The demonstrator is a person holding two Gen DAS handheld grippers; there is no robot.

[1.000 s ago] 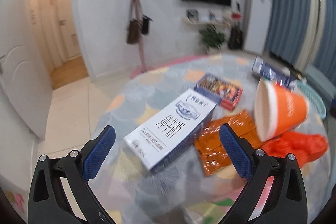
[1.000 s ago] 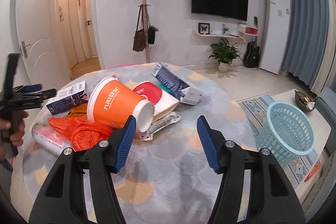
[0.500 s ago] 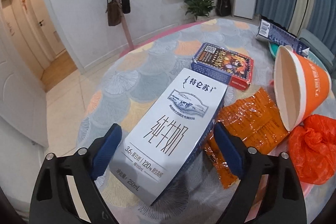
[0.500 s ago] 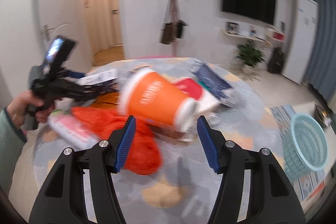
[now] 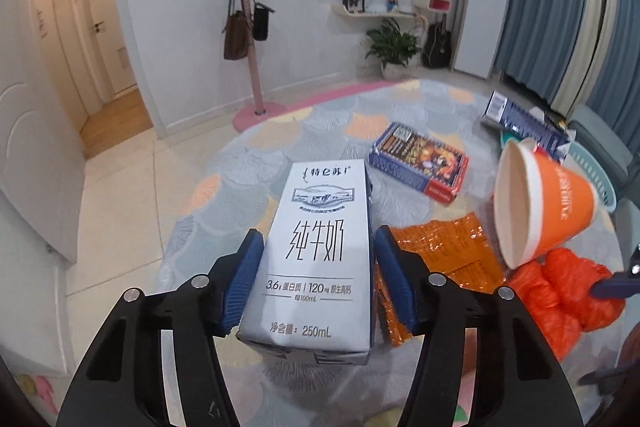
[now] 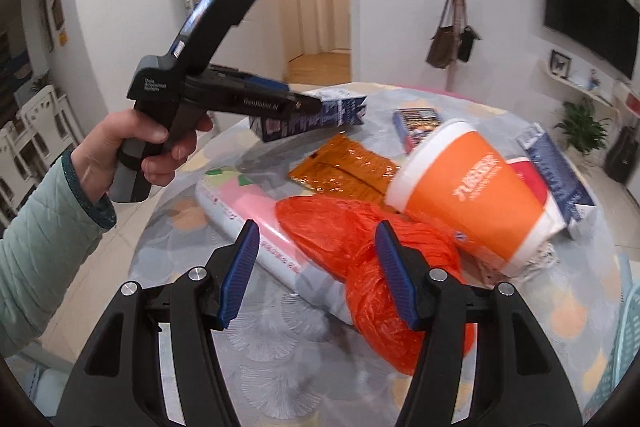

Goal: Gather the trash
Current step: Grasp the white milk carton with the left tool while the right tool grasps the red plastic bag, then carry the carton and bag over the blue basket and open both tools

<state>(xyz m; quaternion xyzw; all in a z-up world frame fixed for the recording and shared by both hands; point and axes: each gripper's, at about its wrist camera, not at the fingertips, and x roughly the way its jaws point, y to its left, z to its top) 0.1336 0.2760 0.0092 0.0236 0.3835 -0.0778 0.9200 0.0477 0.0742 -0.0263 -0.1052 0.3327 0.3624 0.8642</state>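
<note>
We are closing the left gripper (image 5: pixel 318 277) on the white-and-blue rectangular milk carton (image 5: pixel 320 251): its jaws have just been narrowing, and the blue pads (image 5: pixel 244 281) are now pressing both long sides of the carton, which, seen from the right wrist, is riding clear of the round patterned table (image 6: pixel 460 103).

We are holding the right gripper (image 6: pixel 316 273) spread, hovering over the crumpled orange plastic bag (image 6: pixel 360 243) — the bag is lying between its pads without visibly being squeezed.

Outward from there, the rest of the litter is still lying on the table: the pink-and-white flat packet (image 6: pixel 256 211) under the bag, the shiny orange foil wrapper (image 6: pixel 344 167), the tipped orange paper cup (image 6: pixel 476 199), the dark printed flat box (image 5: pixel 420 163) and a second blue carton (image 5: pixel 524 123).

The pale teal plastic basket (image 6: pixel 624 327) is showing only at the frame edge — we are judging it the likely bin, and its contents are hidden. We are therefore judging the collection as barely begun: one item gripped, nothing visibly deposited.
</note>
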